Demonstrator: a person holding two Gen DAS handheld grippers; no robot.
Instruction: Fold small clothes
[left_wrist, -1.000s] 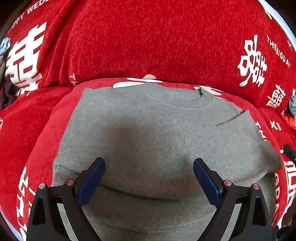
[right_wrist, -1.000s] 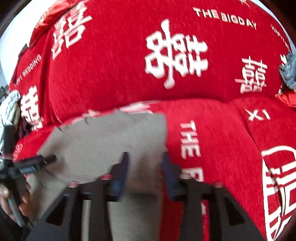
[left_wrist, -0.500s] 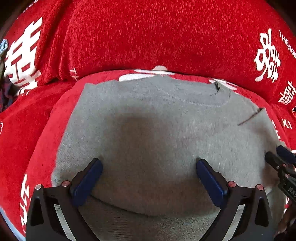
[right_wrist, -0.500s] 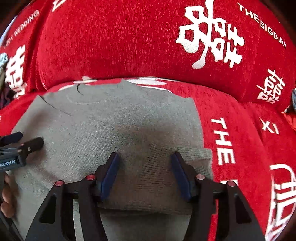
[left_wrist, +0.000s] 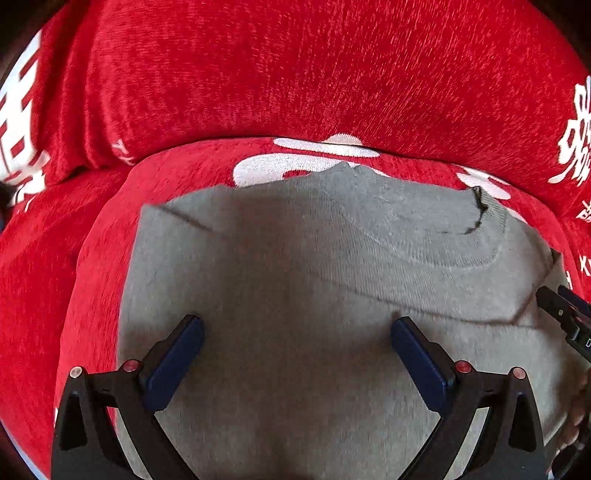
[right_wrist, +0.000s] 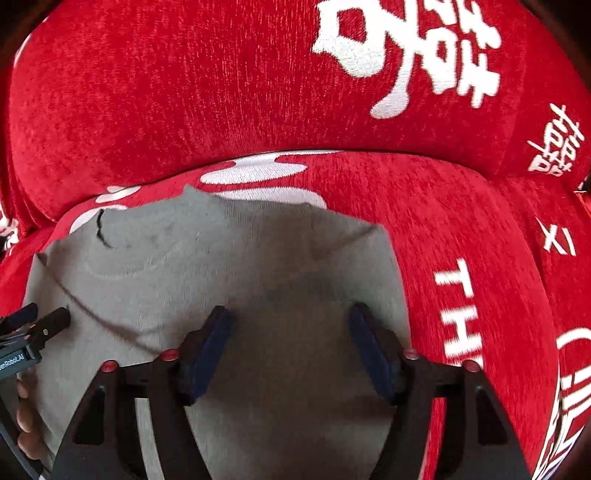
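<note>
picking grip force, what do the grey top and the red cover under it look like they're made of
Grey top: looks like soft matte knit, probably cotton fleece, going by the ribbed collar and fuzzy surface. Red cover: seems chenille or velvet-like pile, with streaky sheen and woven or printed white characters; fibre unclear.

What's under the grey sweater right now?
The grey sweater lies on the red printed cover, which shows all around it. White print runs beneath the collar edge; anything else underneath is hidden by the knit.
</note>
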